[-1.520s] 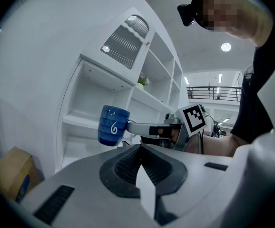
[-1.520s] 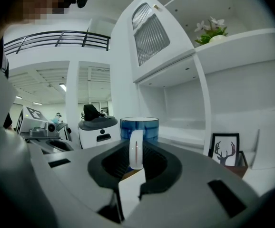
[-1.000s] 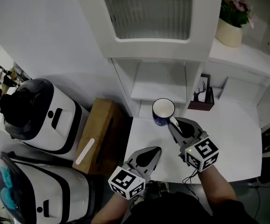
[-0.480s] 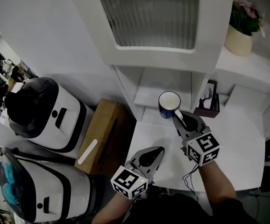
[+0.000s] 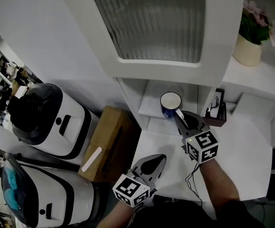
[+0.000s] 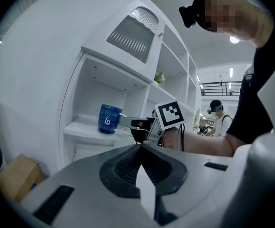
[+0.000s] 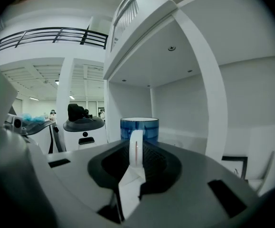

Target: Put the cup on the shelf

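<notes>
Blue cup (image 5: 170, 101) held by its handle at the lower shelf (image 5: 149, 109) of a white cabinet.

The right hand-held gripper (image 5: 178, 116) reaches into the open shelf compartment, its jaws pinching the cup's white handle (image 7: 136, 146). The cup stands upright with its rim level. In the left gripper view its base sits at the shelf board, though whether it touches or hangs just above cannot be told. The left hand-held gripper (image 5: 159, 157) hovers low over the front edge of the white tabletop (image 5: 244, 146), well apart from the cup, with its jaws pressed together and nothing between them. A framed picture (image 5: 219, 112) leans at the back of the tabletop just right of the shelf upright, a potted plant (image 5: 250, 42) stands on a higher ledge, and a cardboard box (image 5: 104, 144) lies left of the cabinet.
</notes>
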`<act>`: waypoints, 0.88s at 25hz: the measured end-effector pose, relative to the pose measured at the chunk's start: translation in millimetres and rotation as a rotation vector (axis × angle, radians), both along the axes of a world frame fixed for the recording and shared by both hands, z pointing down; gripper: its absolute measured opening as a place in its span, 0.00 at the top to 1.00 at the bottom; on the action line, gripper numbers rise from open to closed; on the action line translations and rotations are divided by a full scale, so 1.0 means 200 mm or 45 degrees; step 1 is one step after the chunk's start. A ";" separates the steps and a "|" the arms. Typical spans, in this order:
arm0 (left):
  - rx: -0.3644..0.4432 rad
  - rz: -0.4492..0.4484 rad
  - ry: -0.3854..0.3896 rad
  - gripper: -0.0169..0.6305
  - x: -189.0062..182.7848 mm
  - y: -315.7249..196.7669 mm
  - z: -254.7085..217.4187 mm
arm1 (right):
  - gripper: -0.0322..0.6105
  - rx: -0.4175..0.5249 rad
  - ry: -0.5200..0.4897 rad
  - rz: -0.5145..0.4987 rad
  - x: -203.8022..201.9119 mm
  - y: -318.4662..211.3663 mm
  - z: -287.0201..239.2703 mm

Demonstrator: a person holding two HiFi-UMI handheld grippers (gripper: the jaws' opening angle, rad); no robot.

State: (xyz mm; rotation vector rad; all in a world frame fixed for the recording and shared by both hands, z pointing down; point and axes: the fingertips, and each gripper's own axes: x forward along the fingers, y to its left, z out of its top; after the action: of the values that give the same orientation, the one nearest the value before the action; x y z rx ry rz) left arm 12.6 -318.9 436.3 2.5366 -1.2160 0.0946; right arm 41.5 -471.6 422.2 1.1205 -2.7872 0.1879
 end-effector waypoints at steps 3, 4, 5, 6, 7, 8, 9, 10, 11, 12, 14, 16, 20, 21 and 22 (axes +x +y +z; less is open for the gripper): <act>-0.004 -0.010 0.006 0.96 -0.01 -0.01 0.00 | 0.88 0.000 0.009 0.010 -0.01 -0.05 0.01; -0.005 -0.014 0.008 0.96 -0.01 -0.01 0.00 | 0.88 0.000 0.012 0.014 -0.01 -0.06 0.01; -0.007 -0.019 0.012 0.97 -0.02 -0.02 0.01 | 0.88 0.002 0.015 0.019 -0.01 -0.08 0.02; -0.009 -0.024 0.015 0.96 -0.03 -0.02 0.01 | 0.88 0.003 0.019 0.023 -0.02 -0.09 0.02; -0.011 -0.029 0.016 0.97 -0.04 -0.01 0.01 | 0.88 0.005 0.022 0.026 -0.02 -0.10 0.03; -0.013 -0.034 0.016 0.97 -0.04 -0.01 0.01 | 0.88 0.006 0.024 0.028 -0.03 -0.11 0.03; -0.015 -0.039 0.015 0.97 -0.05 -0.01 0.02 | 0.88 0.008 0.024 0.030 -0.03 -0.12 0.03; -0.016 -0.044 0.016 0.96 -0.06 -0.01 0.02 | 0.88 0.010 0.026 0.033 -0.04 -0.12 0.03; -0.017 -0.049 0.017 0.97 -0.07 -0.01 0.02 | 0.88 0.012 0.027 0.035 -0.04 -0.13 0.03; -0.017 -0.053 0.018 0.97 -0.07 -0.01 0.02 | 0.88 0.016 0.030 0.036 -0.05 -0.14 0.03; -0.017 -0.059 0.018 0.97 -0.08 -0.01 0.02 | 0.88 0.030 0.042 0.038 -0.06 -0.14 0.03; -0.017 -0.066 0.014 0.97 -0.09 -0.01 0.02 | 0.88 0.043 0.059 0.039 -0.08 -0.15 0.03; -0.017 -0.078 0.012 0.96 -0.11 0.01 0.01 | 0.88 0.040 0.074 0.063 -0.09 -0.15 0.04; -0.015 -0.081 0.012 0.96 -0.11 0.02 0.01 | 0.88 0.044 0.082 0.075 -0.09 -0.15 0.04; -0.012 -0.083 0.011 0.96 -0.11 0.02 0.00 | 0.88 0.050 0.091 0.087 -0.09 -0.15 0.04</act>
State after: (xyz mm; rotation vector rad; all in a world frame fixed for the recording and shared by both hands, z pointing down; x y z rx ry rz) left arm -9.9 -314.0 436.8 2.4840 -1.2909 0.0738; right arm 23.6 -502.5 430.1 1.2082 -2.7034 0.0988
